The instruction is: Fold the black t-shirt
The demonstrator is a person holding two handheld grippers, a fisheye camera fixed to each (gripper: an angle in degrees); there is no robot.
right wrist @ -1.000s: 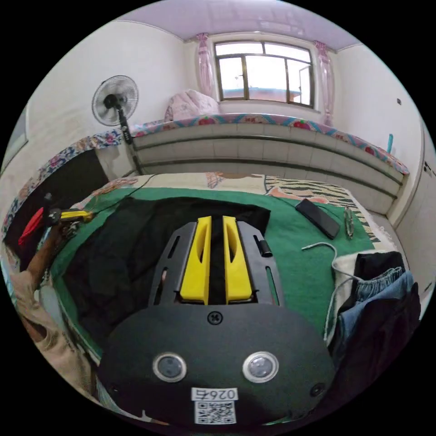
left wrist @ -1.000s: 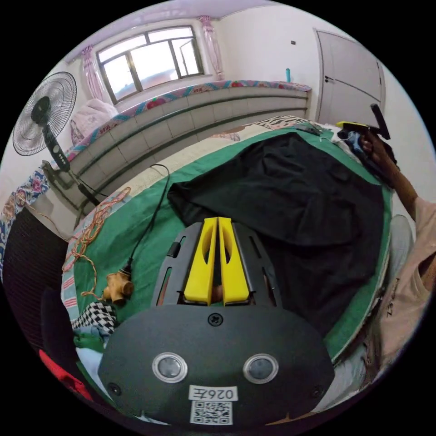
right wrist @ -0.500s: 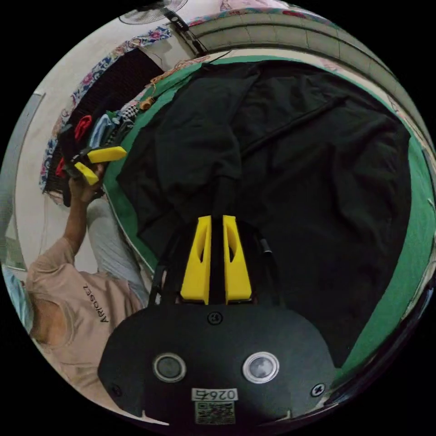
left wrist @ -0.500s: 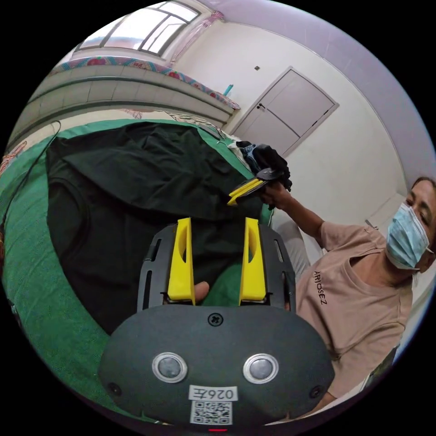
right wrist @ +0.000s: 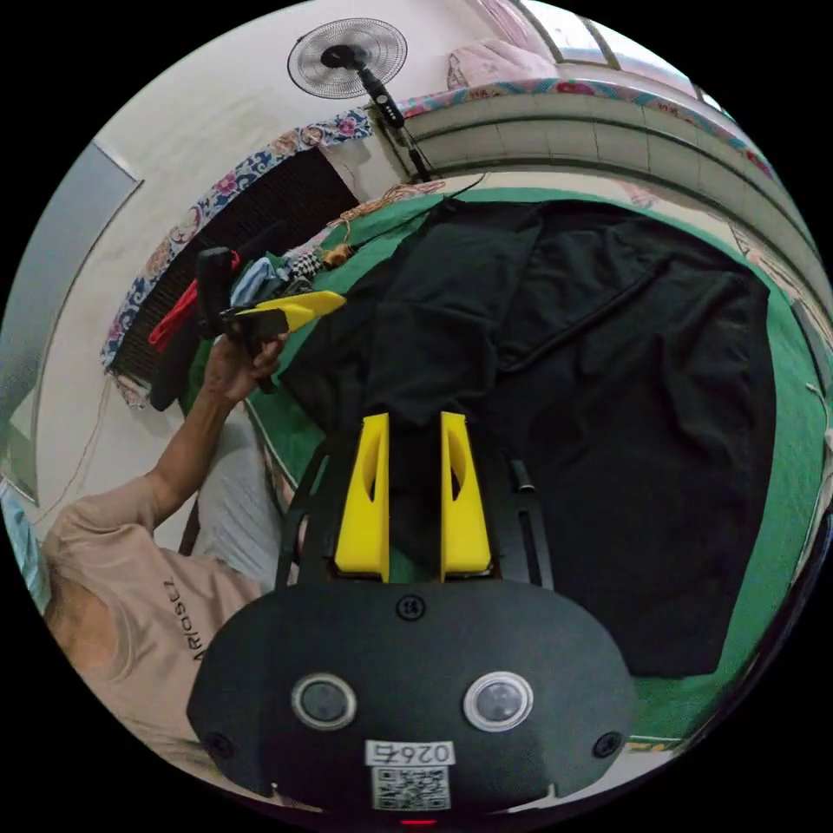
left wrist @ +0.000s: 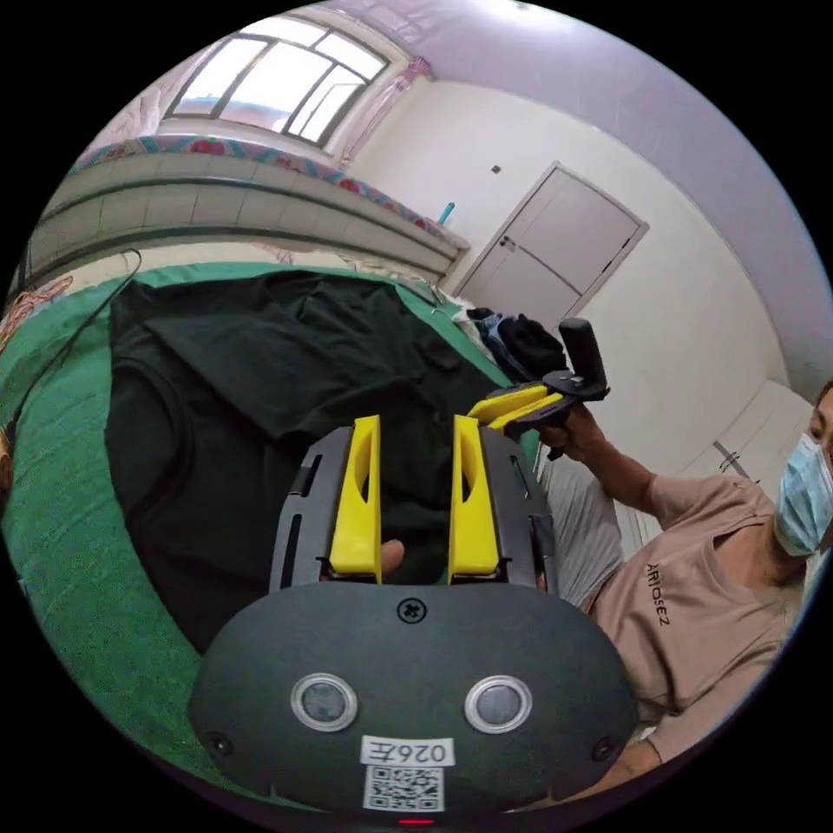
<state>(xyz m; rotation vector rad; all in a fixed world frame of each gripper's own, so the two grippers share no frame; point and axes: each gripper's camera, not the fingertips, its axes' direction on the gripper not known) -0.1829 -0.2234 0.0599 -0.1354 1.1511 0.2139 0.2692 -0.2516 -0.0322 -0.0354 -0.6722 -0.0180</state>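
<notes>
The black t-shirt (left wrist: pixel 260 390) lies spread on the green cover (left wrist: pixel 61 521) of the bed, with one side folded over the middle so that a doubled flap (right wrist: pixel 442 304) runs across the body. In your right gripper view its lower hem (right wrist: pixel 677 642) sits close to the edge of the cover.

Your left gripper (left wrist: pixel 415 495) hangs above the near part of the shirt with its yellow jaws parted and nothing between them; a fingertip (left wrist: pixel 392 552) shows at the base of the jaws. Your right gripper (right wrist: pixel 415 495) is likewise held over the shirt, jaws apart, with only dark cloth seen below the gap and no cloth pinched. Seen from your left gripper view, the right gripper sits in your hand (left wrist: pixel 568 429) off the edge of the bed; whether it is parted cannot be told from that angle.

Beyond the shirt, a pile of dark and blue clothes (left wrist: pixel 521 338) rests at the far corner of the bed, near a white door (left wrist: pixel 555 243). A standing fan (right wrist: pixel 347 56) is against the wall, and a window (left wrist: pixel 278 78) sits above a tiled ledge (left wrist: pixel 217 195).
</notes>
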